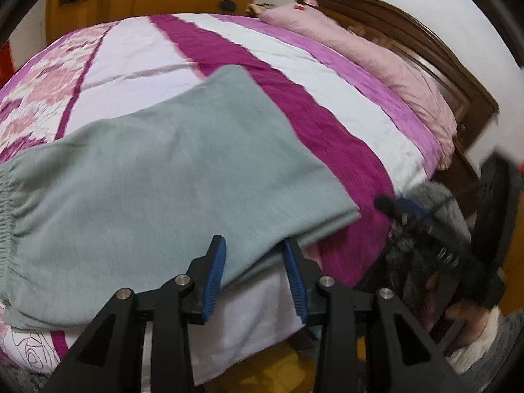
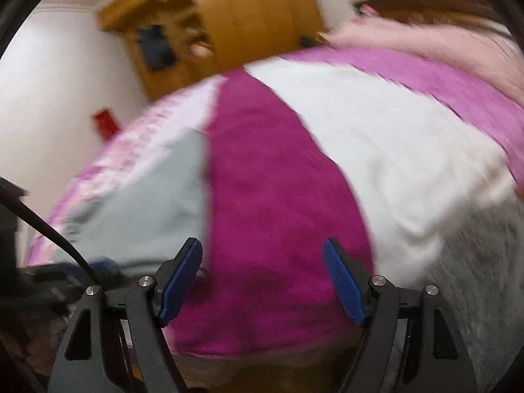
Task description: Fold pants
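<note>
The soft grey-green knit pants (image 1: 170, 177) are seen lying flat and already doubled on the striped magenta, white and pink quilted bedspread (image 1: 229, 55), close to the bed's near edge. Their long axis is judged to run across the left wrist view, from the gathered elastic waistband (image 1: 8, 203) at the far left to the squared folded end (image 1: 347, 209) at the right. The left gripper (image 1: 254, 245) is placed directly at the near hem — its blue-padded jaws stand partly apart with the cloth edge lying between them, and no pinch on the fabric can be made out. The right gripper (image 2: 262, 249) is held off to the right over the magenta stripe, its jaws spread wide with nothing between them; in its blurred view the pants (image 2: 157, 196) are found to the left, just beside its left finger. The left hand is therefore judged the nearer to the cloth, while the folded end is the part closest to the right hand. Beyond the pants a broad stretch of bedspread is left free as far as the pale pink pillow (image 1: 376, 55) at the dark wooden headboard (image 1: 425, 42) — room enough for a fold away from the edge. On the near side the hem overhangs the mattress edge slightly, so little margin is left there.
</note>
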Tool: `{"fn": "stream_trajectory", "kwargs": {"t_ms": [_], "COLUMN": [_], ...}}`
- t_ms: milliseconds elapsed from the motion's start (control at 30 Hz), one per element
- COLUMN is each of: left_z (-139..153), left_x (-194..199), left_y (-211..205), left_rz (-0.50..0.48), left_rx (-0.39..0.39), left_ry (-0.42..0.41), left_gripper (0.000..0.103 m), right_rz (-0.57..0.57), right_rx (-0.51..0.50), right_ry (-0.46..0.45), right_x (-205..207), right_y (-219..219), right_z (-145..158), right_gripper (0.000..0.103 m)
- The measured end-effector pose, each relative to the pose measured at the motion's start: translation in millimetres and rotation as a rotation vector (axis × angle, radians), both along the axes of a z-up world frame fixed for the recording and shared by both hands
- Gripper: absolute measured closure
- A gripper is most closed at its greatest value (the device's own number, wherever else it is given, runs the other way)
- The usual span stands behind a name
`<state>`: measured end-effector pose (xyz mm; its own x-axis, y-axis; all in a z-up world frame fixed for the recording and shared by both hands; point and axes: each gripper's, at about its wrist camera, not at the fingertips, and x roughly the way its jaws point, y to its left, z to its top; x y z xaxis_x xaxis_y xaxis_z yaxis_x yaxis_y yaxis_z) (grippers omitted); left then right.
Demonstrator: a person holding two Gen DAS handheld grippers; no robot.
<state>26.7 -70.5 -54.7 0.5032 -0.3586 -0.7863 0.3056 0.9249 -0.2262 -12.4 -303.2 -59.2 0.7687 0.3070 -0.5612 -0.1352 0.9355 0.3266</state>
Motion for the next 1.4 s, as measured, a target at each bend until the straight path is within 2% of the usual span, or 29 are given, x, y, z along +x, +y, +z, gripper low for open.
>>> {"fn": "stream_trajectory", "kwargs": {"t_ms": [33,67,100,167,200,300,367,400,433,500,567,633,733,833,867,933,967,1033,1100,1167,1233,1333,1367,1400], "left_z": [1.1,2.3,3.6,5.7,8.6,13.1,9.8,8.4,6.6,4.3,11.1,25.4,40.1,38.4,33.8,16.9,6.1,-7.9,-17.2,-14.2,-15.8,-14.2,-11.4,-7.8], "left_x": [-5.4,-11.5,-18.3,-26.8,-30.6,-32.1,-25.3,-21.6,-17.7,-11.9,-5.8,3.1,27.3,56.4,66.5,80.9,87.4,91.0,92.6,97.0,104.9,101.1,100.9,98.3], "left_y": [-5.2,-11.1,-16.9,-23.1,-23.5,-10.8,6.1,11.5,19.3,35.7,44.4,49.2,53.1,64.5,69.4,86.7,96.8,111.6,124.2,129.1,130.9,135.0,133.0,129.4], "left_rz": [-0.036,-0.073,-0.112,-0.175,-0.188,-0.133,-0.063,-0.039,-0.014,0.051,0.093,0.121,0.191,0.276,0.312,0.390,0.427,0.455,0.471,0.481,0.486,0.503,0.507,0.510], "left_rx": [0.004,0.012,0.015,-0.024,-0.039,-0.051,-0.096,-0.120,-0.151,-0.204,-0.215,-0.186,-0.071,-0.003,0.031,0.108,0.131,0.105,0.076,0.095,0.120,0.100,0.110,0.138], "left_ry": [-0.006,-0.015,-0.020,-0.002,-0.005,-0.018,0.007,0.018,0.027,0.038,0.033,-0.020,-0.069,-0.095,-0.091,-0.053,-0.020,-0.017,-0.009,-0.030,-0.032,-0.033,-0.029,-0.033], "left_gripper": [0.066,0.066,0.066,0.066,0.066,0.066,0.066,0.066,0.066,0.066,0.066,0.064,0.063,0.063,0.063,0.075,0.085,0.090,0.097,0.098,0.098,0.098,0.098,0.098], "right_rz": [0.059,0.145,0.230,0.350,0.382,0.493,0.479,0.481,0.475,0.446,0.467,0.537,0.638,0.702,0.691,0.631,0.603,0.567,0.548,0.530,0.504,0.421,0.398,0.369], "right_rx": [0.022,0.073,0.135,0.186,0.174,0.125,-0.003,-0.013,0.007,-0.015,-0.030,0.002,0.057,0.081,0.095,0.118,0.122,0.110,0.032,-0.015,0.001,-0.015,-0.028,-0.038], "right_ry": [-0.037,-0.058,-0.058,-0.024,-0.003,0.072,0.159,0.169,0.161,0.152,0.073,0.021,0.017,0.046,0.101,0.201,0.213,0.183,0.133,0.098,0.102,0.068,0.060,0.056], "right_x": [2.5,8.4,17.6,35.7,40.3,44.8,41.0,37.8,34.4,32.4,36.1,49.1,87.5,136.5,156.1,186.8,193.9,202.6,207.0,214.9,223.0,213.8,211.8,203.7], "right_y": [5.3,10.3,15.0,26.2,31.1,41.3,46.1,45.3,41.2,33.3,31.3,35.3,51.1,64.2,62.9,51.6,45.6,40.7,50.1,59.4,57.3,50.4,48.2,44.6], "right_z": [7.2,14.0,19.9,24.5,22.9,3.0,-22.4,-28.0,-27.6,-13.0,12.3,32.6,48.1,36.5,21.1,-12.7,-23.4,-28.0,-27.0,-25.5,-22.6,-12.2,-8.2,-3.2], "right_gripper": [0.031,0.044,0.070,0.097,0.100,0.101,0.103,0.103,0.103,0.103,0.103,0.103,0.103,0.103,0.103,0.103,0.103,0.103,0.103,0.103,0.103,0.103,0.100,0.087]}}
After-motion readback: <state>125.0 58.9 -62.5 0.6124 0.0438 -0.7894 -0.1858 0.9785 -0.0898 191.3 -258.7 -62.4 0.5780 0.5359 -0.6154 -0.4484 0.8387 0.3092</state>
